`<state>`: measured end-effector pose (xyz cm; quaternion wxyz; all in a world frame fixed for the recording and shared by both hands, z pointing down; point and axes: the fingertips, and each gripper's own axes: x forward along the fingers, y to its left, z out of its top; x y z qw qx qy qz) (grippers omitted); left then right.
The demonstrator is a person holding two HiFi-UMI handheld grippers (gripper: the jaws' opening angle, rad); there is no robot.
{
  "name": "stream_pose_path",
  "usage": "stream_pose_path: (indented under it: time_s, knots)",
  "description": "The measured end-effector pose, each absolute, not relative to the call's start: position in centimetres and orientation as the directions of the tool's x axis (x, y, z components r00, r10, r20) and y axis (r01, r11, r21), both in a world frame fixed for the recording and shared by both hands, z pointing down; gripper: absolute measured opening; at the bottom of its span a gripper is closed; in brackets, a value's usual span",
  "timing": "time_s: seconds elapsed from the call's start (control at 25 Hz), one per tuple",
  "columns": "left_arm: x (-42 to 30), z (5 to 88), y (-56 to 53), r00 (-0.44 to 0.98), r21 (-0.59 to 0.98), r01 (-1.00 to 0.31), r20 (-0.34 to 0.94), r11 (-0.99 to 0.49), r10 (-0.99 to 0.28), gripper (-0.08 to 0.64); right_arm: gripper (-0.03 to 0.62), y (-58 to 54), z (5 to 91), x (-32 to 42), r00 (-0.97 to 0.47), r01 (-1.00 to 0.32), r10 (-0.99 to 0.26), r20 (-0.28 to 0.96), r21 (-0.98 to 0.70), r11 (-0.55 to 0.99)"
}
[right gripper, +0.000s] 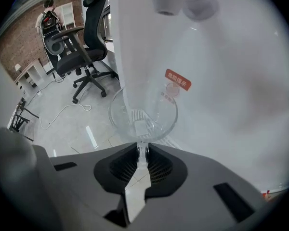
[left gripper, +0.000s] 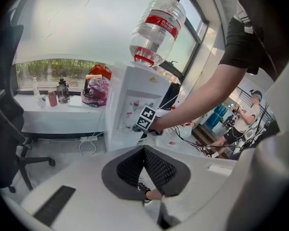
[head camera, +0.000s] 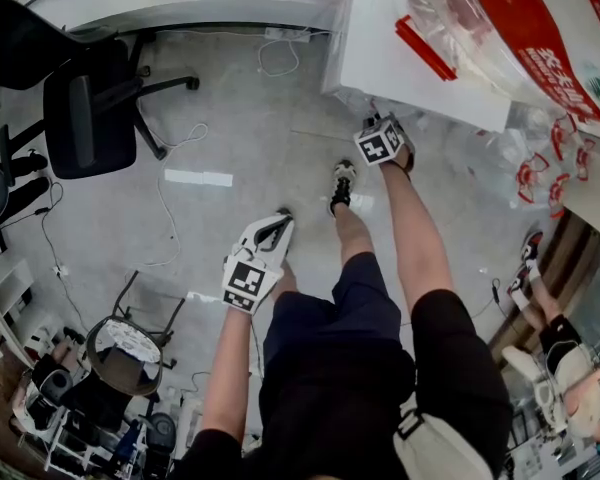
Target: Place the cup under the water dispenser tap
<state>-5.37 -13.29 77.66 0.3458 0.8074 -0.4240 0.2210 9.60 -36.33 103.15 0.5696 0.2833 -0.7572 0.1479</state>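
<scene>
Right gripper view showed the right gripper [right gripper: 141, 150] with its jaws nearly together, pinching the near rim of the clear cup [right gripper: 143, 114]. The cup was upright just in front of the dispenser [right gripper: 221, 105], below its two taps [right gripper: 166, 4]. A red label [right gripper: 177, 80] on the dispenser carried white characters too small to read. The left gripper [left gripper: 144, 150] hung well back from the dispenser, jaws together and empty. The bottle [left gripper: 156, 37] atop the dispenser wore a red band [left gripper: 160, 21], its print illegible.
</scene>
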Motion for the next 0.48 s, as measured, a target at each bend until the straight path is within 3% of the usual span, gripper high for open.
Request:
stream_pose_path:
  time_s: [0.48]
  knots:
    - [-5.1,77.2,-12.9,0.551,0.377,-0.832,0.642,-0.407,-0.533,-0.002,0.097,-36.0,101.4,10.1,-0.218,-0.615,-0.273,0.937,0.085,0.784]
